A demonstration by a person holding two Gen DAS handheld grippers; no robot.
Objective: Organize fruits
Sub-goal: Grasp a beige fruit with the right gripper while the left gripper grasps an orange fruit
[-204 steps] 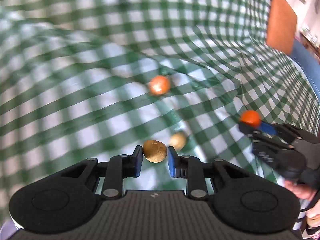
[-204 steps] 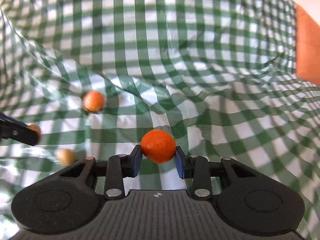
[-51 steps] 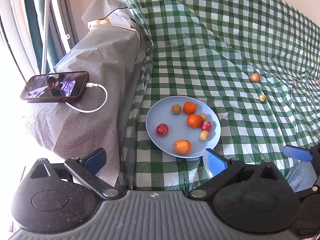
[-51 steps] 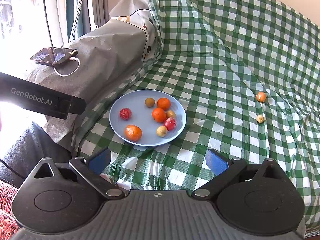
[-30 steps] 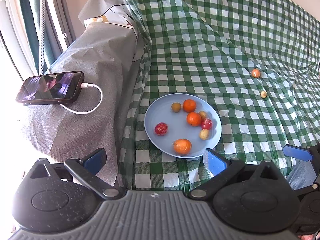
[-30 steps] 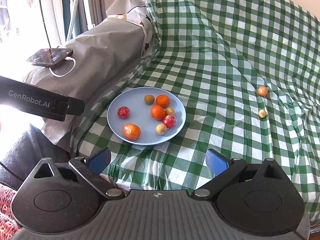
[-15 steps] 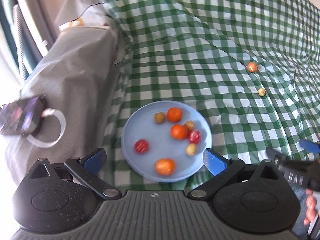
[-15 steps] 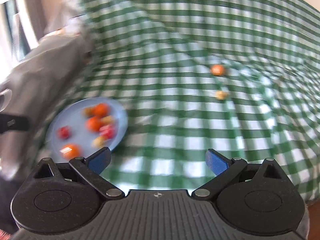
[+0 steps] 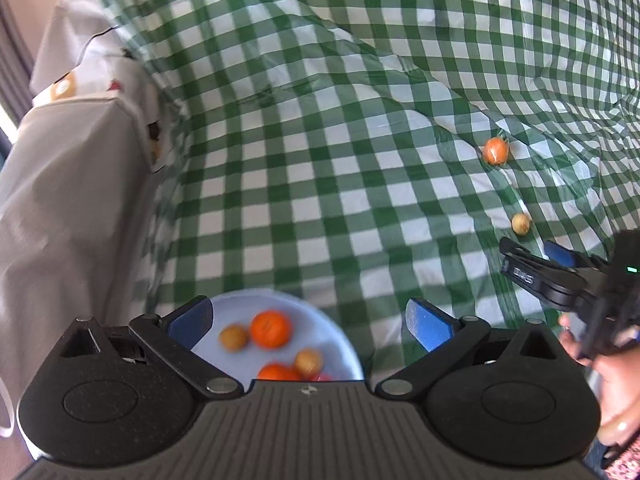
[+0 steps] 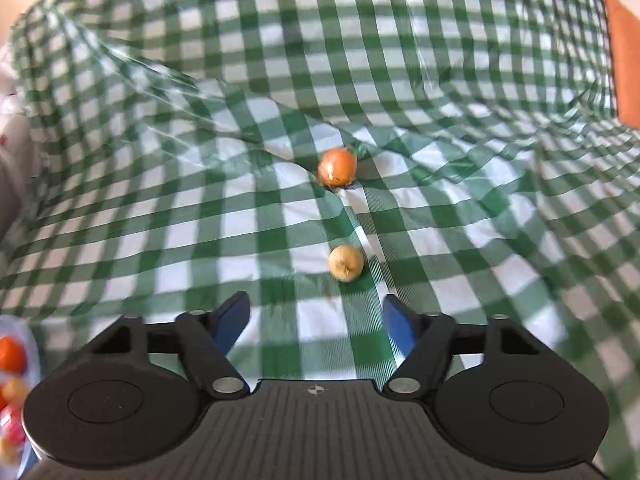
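Note:
Two fruits lie loose on the green checked cloth: an orange one [image 10: 337,167] and a small yellowish one [image 10: 346,263], also in the left wrist view [image 9: 495,151] [image 9: 521,223]. My right gripper [image 10: 316,322] is open and empty, just short of the yellowish fruit; it also shows in the left wrist view [image 9: 532,258]. My left gripper [image 9: 308,318] is open and empty above the light blue plate [image 9: 240,306], which holds several fruits, among them an orange [image 9: 271,329].
A grey covered block [image 9: 68,200] stands left of the plate. The cloth [image 10: 460,208] is wrinkled around the loose fruits. An orange-brown object [image 10: 626,60] is at the far right. The plate's edge [image 10: 34,356] shows at the lower left of the right wrist view.
Both grippers have moved forward over the cloth. The right one has swung right toward the two loose fruits. The left one now hangs over the plate. The phone is out of view.

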